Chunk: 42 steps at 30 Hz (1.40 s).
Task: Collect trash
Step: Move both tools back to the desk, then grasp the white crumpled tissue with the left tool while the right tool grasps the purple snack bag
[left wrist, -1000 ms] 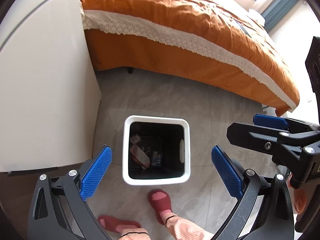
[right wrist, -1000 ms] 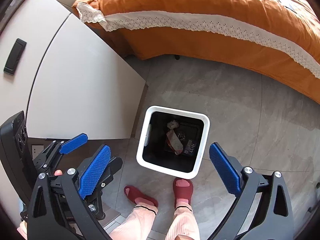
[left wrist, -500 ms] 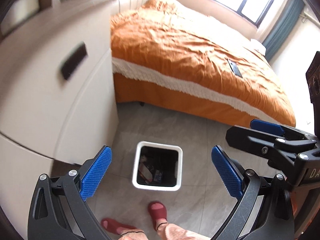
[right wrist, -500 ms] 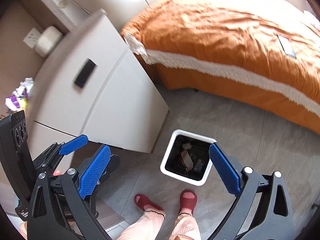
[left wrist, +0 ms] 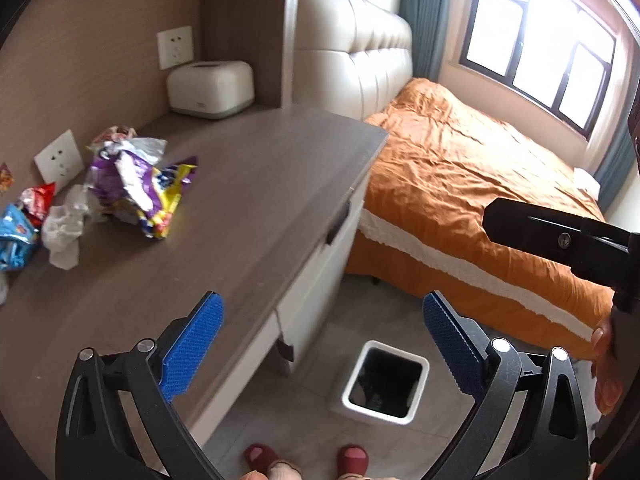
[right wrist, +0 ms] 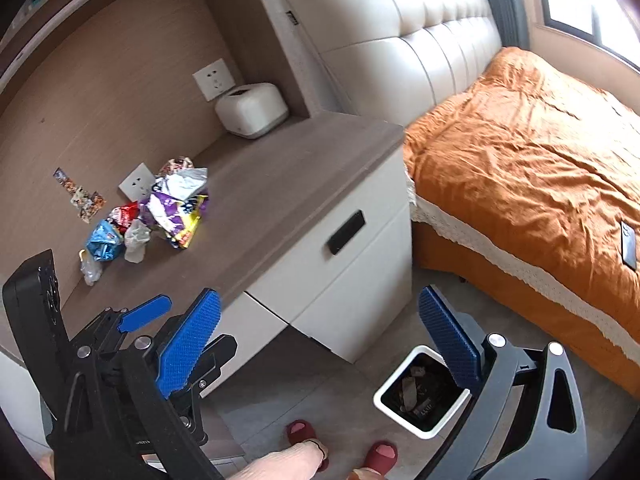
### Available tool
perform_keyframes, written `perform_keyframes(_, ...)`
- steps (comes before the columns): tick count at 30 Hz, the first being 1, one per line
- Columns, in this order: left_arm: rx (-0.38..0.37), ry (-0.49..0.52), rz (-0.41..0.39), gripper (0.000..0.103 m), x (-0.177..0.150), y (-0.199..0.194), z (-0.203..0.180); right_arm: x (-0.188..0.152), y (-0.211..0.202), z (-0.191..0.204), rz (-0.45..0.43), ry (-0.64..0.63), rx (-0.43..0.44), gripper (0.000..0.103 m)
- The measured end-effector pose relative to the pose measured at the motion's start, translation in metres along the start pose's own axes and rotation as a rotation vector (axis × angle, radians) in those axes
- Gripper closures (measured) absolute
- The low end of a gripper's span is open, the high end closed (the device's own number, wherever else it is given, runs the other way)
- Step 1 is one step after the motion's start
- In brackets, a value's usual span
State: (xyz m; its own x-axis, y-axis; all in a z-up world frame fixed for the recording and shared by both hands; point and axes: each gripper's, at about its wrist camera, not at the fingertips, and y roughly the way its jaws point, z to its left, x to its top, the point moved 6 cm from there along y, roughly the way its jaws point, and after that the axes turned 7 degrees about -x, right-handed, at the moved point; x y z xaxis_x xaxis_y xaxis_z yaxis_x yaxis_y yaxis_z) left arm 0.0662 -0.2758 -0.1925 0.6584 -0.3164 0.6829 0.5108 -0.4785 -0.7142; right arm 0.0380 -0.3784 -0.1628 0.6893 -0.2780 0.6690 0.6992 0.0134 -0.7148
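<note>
Both grippers are held up over the floor in front of the bedside cabinet, and neither has anything in it. The left gripper has its blue-padded fingers spread wide and released, with the white bin showing on the floor between and below them. The right gripper is the same, fingers parted and empty; from its camera the left gripper's black frame sits just beside its left finger.

The trash is up on the counter, well apart from both grippers. It lies in a loose heap near the back wall, just in front of a white wall socket: a crumpled purple and yellow wrapper on the side nearest the bed, a wad of white tissue beside it, a small red wrapper behind that, and a blue packet at the far end. From the right wrist camera the same heap shows on the counter, the pieces touching or overlapping one another.

A cream tissue box stands at the back corner of the counter, under a second socket. The bin stands on the grey tiles near the cabinet's drawers, and some wrappers lie in its dark inside. The bed with its orange cover fills the right of the room, and the person's red slippers are planted on the floor just short of the bin
</note>
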Motion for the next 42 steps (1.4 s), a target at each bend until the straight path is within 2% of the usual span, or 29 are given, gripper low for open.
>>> perform_keyframes(7,0.127,-0.003,-0.095,0.005,0.026,-0.043,0.068,0.029,0.002,0.079,-0.066,-0.152,0.031,0.004)
perform_keyframes(12,0.153,-0.051,-0.133,0.005,0.039,-0.054,0.117,0.044,0.012,0.132,-0.078,-0.262,0.067,0.004)
perform_keyframes(14,0.15,-0.076,-0.13,0.005,0.039,-0.055,0.137,0.049,0.019,0.149,-0.088,-0.282,0.068,0.004)
perform_keyframes(18,0.191,-0.077,-0.134,0.005,0.041,-0.057,0.173,0.055,0.035,0.178,-0.091,-0.304,0.07,0.004)
perform_keyframes(22,0.205,-0.082,-0.127,0.005,0.041,-0.055,0.202,0.054,0.055,0.198,-0.063,-0.314,0.066,0.004)
perform_keyframes(29,0.241,-0.02,-0.098,0.005,0.043,-0.037,0.24,0.053,0.093,0.219,-0.013,-0.31,0.043,0.004)
perform_keyframes(36,0.225,0.026,-0.057,0.005,0.051,-0.002,0.267,0.058,0.134,0.228,0.037,-0.305,-0.002,0.004)
perform_keyframes(42,0.215,0.014,-0.013,0.005,0.056,0.027,0.292,0.06,0.167,0.233,0.077,-0.311,-0.045,0.004)
